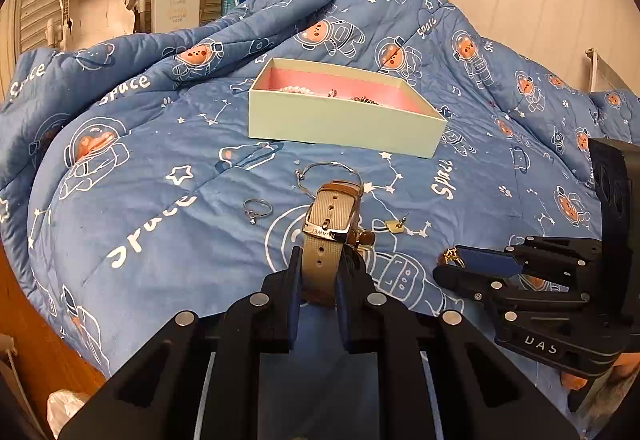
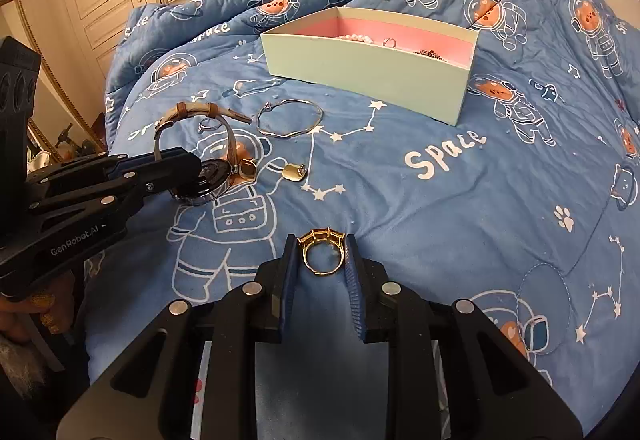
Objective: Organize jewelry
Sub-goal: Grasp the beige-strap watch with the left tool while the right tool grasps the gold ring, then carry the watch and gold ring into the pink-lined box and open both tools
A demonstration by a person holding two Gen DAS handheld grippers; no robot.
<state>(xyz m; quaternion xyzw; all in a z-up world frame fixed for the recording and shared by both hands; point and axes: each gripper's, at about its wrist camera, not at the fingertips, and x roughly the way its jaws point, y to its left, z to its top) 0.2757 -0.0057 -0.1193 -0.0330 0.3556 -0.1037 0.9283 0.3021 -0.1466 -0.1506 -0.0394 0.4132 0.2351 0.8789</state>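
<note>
On blue quilt [image 1: 160, 167], left tool [image 1: 316, 280] gripping watch [image 1: 330, 236]

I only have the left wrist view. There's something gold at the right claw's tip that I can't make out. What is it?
Observer: A gold ring, pinched upright between the right claw's pads.
Operator: And my watch? I see only strap, no face.
Observer: The watch has its round case just past the left claw's tip, down at the quilt; the claw grips the band right beside it.
Operator: Is the bangle caught in the strap?
Observer: No. The bangle lies flat on the quilt beyond the strap's free end, not threaded through it.
</note>
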